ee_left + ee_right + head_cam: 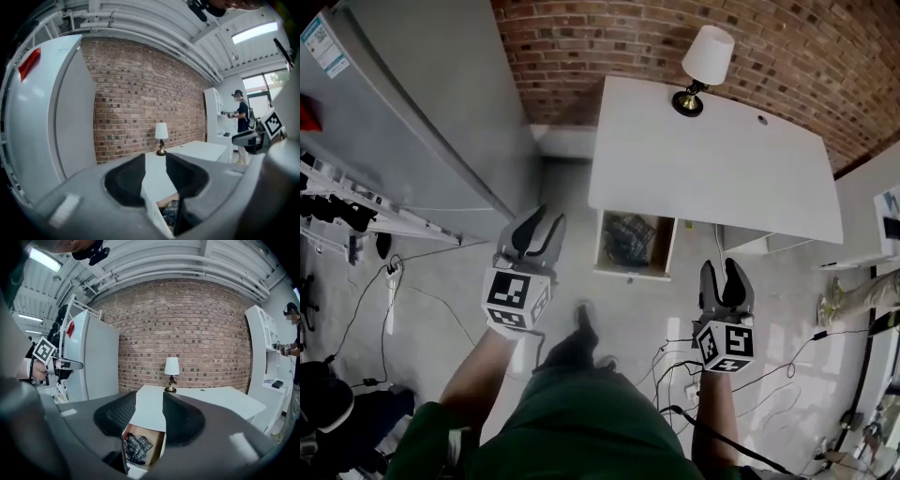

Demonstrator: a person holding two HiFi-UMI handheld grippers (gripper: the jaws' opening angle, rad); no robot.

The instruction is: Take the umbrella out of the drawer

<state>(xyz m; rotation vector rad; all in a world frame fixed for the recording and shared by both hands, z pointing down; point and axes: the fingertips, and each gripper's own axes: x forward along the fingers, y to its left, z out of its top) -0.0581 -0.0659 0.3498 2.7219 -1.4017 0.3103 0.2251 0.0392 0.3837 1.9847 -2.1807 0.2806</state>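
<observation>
Can make out the umbrella (630, 239) only as a dark checked bundle lying in the open drawer (667, 246), which juts from under the near edge of the white desk (712, 169), toward its left end. Cannot tell handle from tip, and lose part of the bundle behind the jaws' own bodies in both gripper views. Find the left gripper (546, 221) above the floor just left of the drawer and apart from it, jaws parted by a narrow gap, nothing between the pads. Find the right gripper (721, 267) off the drawer's right corner, likewise clear of it, jaws a little apart and empty. See only the forearms and green-clad torso of the person (572, 431), cut off at the bottom edge. Note a lamp (705, 61) at the desk's back against the brick wall (609, 37), a tall white cabinet (431, 122) on the left, and loose cables (675, 361) on the floor. Glimpse a second person (241, 117) by the far shelves (260, 348), small and partly cropped.
</observation>
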